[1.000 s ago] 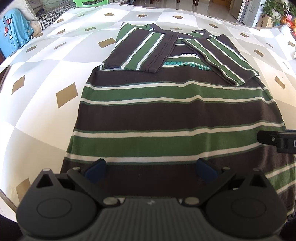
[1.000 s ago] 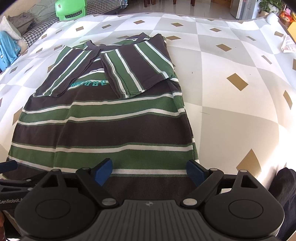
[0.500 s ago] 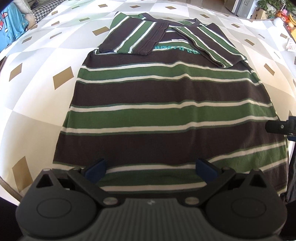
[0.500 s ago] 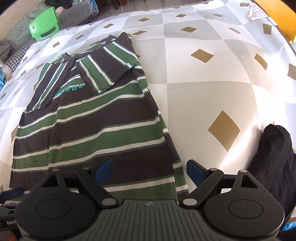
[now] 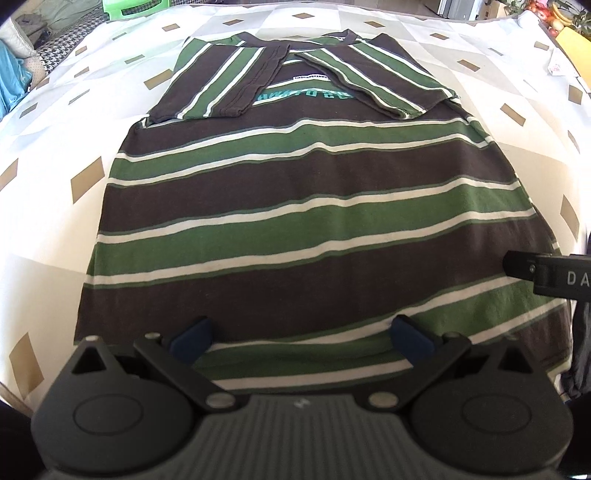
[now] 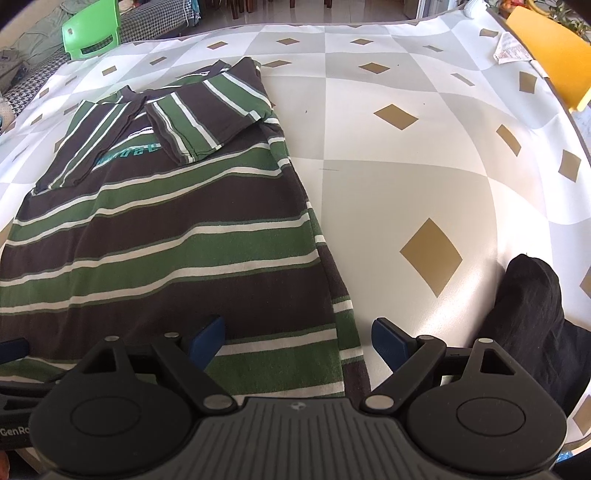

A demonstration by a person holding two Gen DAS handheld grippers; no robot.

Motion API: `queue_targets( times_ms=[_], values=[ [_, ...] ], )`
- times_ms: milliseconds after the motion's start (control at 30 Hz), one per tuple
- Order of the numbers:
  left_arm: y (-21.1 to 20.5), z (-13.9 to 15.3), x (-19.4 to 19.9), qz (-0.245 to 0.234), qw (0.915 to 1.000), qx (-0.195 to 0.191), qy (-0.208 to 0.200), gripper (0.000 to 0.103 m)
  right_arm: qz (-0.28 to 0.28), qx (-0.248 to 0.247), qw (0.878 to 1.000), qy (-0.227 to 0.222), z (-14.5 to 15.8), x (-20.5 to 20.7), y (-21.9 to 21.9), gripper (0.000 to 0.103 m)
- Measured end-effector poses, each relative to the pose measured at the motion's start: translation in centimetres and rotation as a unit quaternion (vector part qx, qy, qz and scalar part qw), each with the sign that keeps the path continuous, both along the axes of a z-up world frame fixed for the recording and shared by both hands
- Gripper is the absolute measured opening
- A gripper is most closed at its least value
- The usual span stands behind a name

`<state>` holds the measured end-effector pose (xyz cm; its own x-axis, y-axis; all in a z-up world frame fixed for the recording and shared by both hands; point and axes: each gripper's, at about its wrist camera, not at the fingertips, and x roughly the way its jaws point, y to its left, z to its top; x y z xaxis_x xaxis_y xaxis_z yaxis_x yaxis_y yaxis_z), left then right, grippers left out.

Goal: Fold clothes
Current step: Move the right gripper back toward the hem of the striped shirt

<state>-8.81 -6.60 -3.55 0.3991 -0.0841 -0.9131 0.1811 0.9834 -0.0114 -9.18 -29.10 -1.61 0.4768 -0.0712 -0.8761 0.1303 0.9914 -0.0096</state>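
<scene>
A brown, green and white striped T-shirt lies flat on the table, both sleeves folded in over its chest. Its hem is nearest me. My left gripper hangs open above the hem, towards the shirt's left half, with nothing between its blue pads. In the right wrist view the same shirt fills the left side, and my right gripper stands open above the hem's right corner, straddling the side edge. The right gripper's black body shows at the right edge of the left wrist view.
The tablecloth is white and grey with tan diamonds. A dark garment lies at the near right edge. A green chair stands beyond the far left, a yellow chair at the far right, with a paper near it.
Both grippers have drawn back towards the near edge, so the shirt's hem has come into view beneath them. Both stay open. The shirt itself has not moved.
</scene>
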Motion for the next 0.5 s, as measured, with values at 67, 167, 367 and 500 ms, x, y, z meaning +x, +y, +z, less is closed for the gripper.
queue_targets(
  times_ms=[67,167,367,500],
  values=[
    [-0.26,-0.02,0.04,-0.004,1.0000,-0.001,-0.002,0.103,-0.004,-0.003,1.000,-0.006,-0.05,0.10,-0.15,0.085],
    [-0.54,-0.06,0.09,-0.009,0.9999,-0.002,-0.007,0.103,-0.004,-0.010,1.000,-0.011,-0.10,0.18,-0.19,0.085],
    [-0.73,-0.20,-0.06,-0.018,0.9997,-0.006,-0.016,0.103,-0.006,-0.013,1.000,-0.017,-0.16,0.31,-0.33,0.085],
    [-0.55,-0.08,-0.18,-0.023,0.9996,-0.007,-0.012,0.103,-0.004,-0.012,1.000,-0.017,-0.16,0.28,-0.30,0.085]
  ],
)
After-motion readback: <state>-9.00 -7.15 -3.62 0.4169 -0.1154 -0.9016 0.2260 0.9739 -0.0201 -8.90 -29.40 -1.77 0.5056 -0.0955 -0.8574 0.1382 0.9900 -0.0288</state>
